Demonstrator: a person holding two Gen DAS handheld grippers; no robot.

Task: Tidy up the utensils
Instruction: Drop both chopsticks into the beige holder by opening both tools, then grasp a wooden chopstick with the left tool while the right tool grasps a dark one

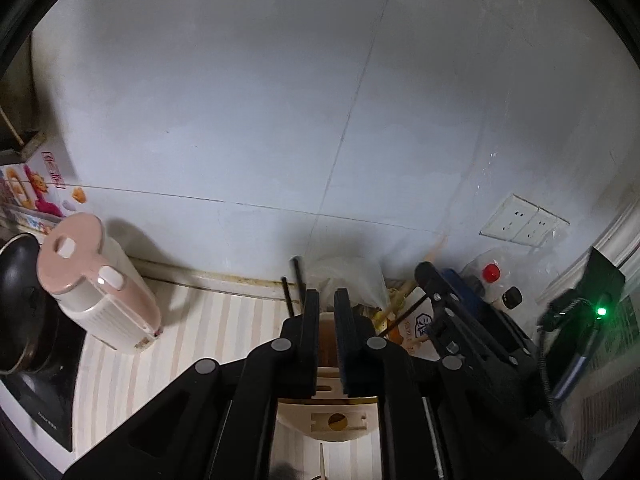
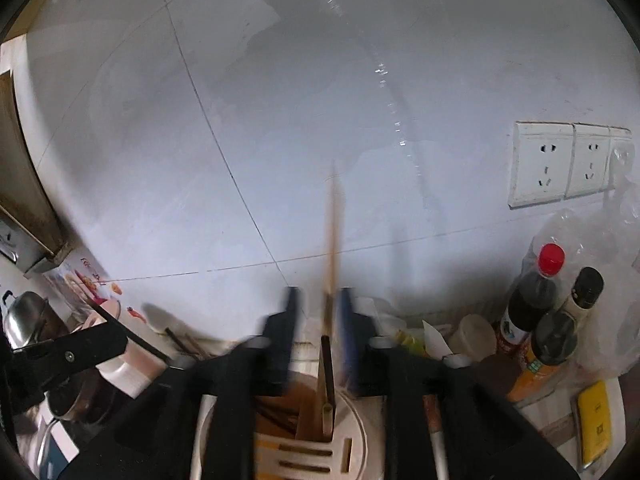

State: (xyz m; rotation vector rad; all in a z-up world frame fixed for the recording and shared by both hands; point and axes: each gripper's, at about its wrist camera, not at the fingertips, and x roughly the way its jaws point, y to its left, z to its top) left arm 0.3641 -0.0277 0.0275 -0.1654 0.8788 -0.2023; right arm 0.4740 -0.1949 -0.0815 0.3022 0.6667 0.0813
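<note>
**Chopstick upright between right claw fingers, above the utensil holder**

Chopstick (image 2: 333,232), pale wood, stands near-vertical in the right wrist view, its image blurred. Its lower part passes between the fingers of the right claw (image 2: 318,308). The fingers stand close on either side of it, but blur prevents confirming whether they press on it. Its bottom end sits in an opening at the top of the utensil holder (image 2: 356,432), a cream, round container with slotted openings along its near edge. Dark brown sticks (image 2: 280,420) lie inside the holder's left compartment.

Left claw (image 1: 327,312) is directly above the same holder (image 1: 340,420) in the left wrist view. Its fingers are nearly closed with a narrow gap; nothing is seen between them. Two dark sticks (image 1: 294,284) rise just left of its left finger.

Surroundings: the holder stands on a striped tabletop (image 1: 192,332) against a white tiled wall (image 1: 280,100). A pink and white kettle (image 1: 96,284) stands to the left, near a dark pot (image 1: 20,304). To the right are a red-capped bottle (image 2: 536,292), a black-capped bottle (image 2: 568,320), a yellow object (image 2: 596,420) and wall sockets (image 2: 568,160).
</note>
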